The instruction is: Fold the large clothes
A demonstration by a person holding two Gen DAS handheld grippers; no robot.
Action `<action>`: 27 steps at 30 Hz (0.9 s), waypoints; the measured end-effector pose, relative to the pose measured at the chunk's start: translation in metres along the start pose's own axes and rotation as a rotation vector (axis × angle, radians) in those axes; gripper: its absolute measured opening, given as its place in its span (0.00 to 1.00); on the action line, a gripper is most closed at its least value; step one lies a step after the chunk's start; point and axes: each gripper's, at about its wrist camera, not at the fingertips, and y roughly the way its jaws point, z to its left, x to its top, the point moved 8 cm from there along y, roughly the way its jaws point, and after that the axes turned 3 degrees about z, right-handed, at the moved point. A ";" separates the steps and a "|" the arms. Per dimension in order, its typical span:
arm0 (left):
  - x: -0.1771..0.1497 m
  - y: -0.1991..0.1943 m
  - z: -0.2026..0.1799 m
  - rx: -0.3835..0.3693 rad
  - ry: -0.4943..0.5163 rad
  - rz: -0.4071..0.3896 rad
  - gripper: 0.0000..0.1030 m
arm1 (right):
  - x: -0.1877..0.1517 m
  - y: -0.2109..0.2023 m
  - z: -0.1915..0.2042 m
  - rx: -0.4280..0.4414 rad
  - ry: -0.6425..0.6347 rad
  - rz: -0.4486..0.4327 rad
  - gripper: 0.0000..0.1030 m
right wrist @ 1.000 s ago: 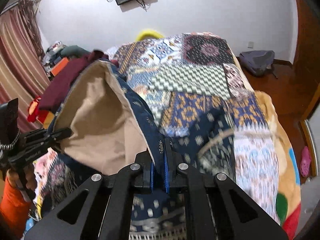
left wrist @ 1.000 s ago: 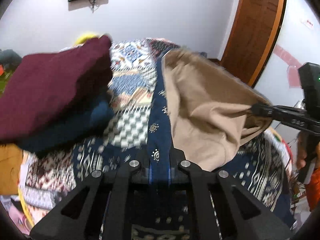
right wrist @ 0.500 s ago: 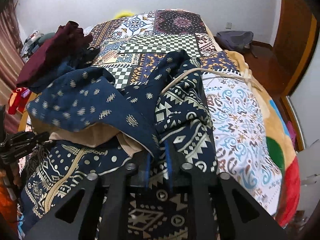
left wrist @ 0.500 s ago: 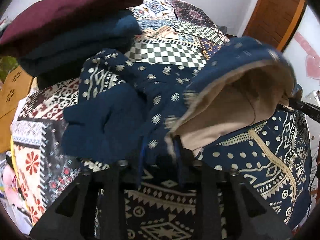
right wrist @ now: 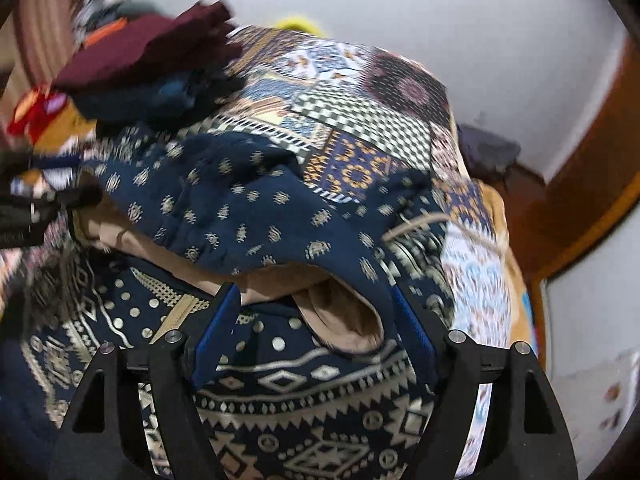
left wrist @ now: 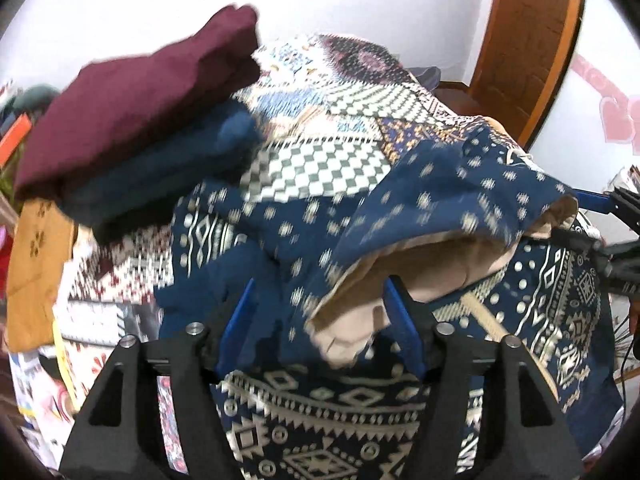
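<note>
A navy patterned garment (left wrist: 420,200) with a tan lining (left wrist: 424,268) lies folded over on itself on the patchwork bed. It also shows in the right wrist view (right wrist: 256,208), tan lining (right wrist: 344,312) showing at its near edge. My left gripper (left wrist: 320,312) is open, its blue pads either side of the fold's near edge. My right gripper (right wrist: 316,320) is open too, jaws spread around the folded edge. The other gripper shows at the right edge of the left wrist view (left wrist: 608,240) and at the left edge of the right wrist view (right wrist: 36,208).
A stack of folded clothes, maroon (left wrist: 136,96) on dark blue (left wrist: 172,164), sits at the bed's left; it also shows in the right wrist view (right wrist: 148,52). A mustard cloth (left wrist: 36,264) lies beside it. A wooden door (left wrist: 528,40) stands at the right.
Both grippers lowered the lifted half of the garment down onto the bed and then opened, letting go of the fabric. The cameras tilted back up.
</note>
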 end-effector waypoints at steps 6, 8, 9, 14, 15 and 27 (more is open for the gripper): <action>0.026 0.023 -0.021 -0.010 0.083 0.013 0.69 | 0.008 0.029 0.002 0.010 -0.041 0.052 0.72; 0.031 0.029 -0.028 -0.022 0.102 0.015 0.69 | 0.012 0.033 -0.002 0.033 -0.017 0.051 0.72; 0.035 0.032 -0.033 -0.027 0.112 0.012 0.69 | 0.015 0.034 -0.004 0.053 0.000 0.047 0.72; 0.046 0.035 -0.047 -0.076 0.128 -0.013 0.53 | 0.022 0.040 -0.011 0.209 0.143 0.047 0.69; 0.048 0.035 -0.051 -0.100 0.125 -0.010 0.43 | 0.022 0.041 -0.013 0.238 0.179 0.049 0.59; 0.038 -0.016 -0.067 -0.322 0.038 -0.032 0.11 | 0.008 -0.015 -0.005 0.451 0.327 -0.028 0.17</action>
